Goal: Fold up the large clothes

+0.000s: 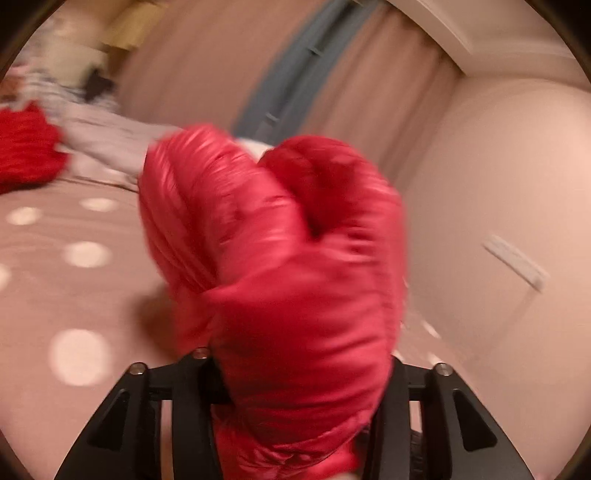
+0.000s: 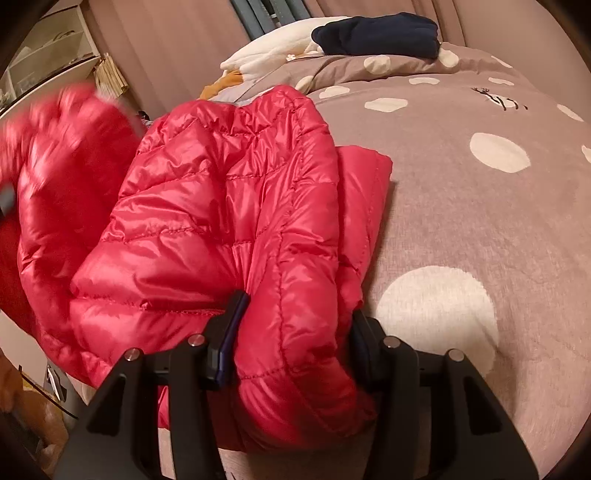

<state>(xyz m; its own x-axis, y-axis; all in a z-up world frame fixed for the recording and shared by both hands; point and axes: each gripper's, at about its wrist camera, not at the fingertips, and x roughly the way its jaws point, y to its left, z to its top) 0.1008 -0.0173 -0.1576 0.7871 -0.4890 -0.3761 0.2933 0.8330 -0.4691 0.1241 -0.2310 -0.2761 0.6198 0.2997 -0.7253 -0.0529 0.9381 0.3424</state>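
Red quilted shiny puffer jacket [image 2: 221, 206], sprawled on taupe bedspread with cream polka dots [image 2: 480, 221], near its edge, with 1 bunch lifted clear of the bed. Right gripper [image 2: 295, 325] clamped partway on a thick puffy fold, pads pressing in from both sides. Left gripper [image 1: 295, 387] also pinched around a fat wad of same jacket, held up in the air, very blurry, fingertips buried under fabric so exact contact hard to call.

Risks, just guessing: slick nylon plus squashy filling = easy slip out of either pinch, especially on the lifted side. Pulling both ways at once could twist the thing into a lump instead of a flat fold. Jacket sitting close to the bed edge, so a drop may send it sliding off. Dark navy folded garment [image 2: 376, 33] and white pillow [image 2: 273, 51] well apart, no trouble there.
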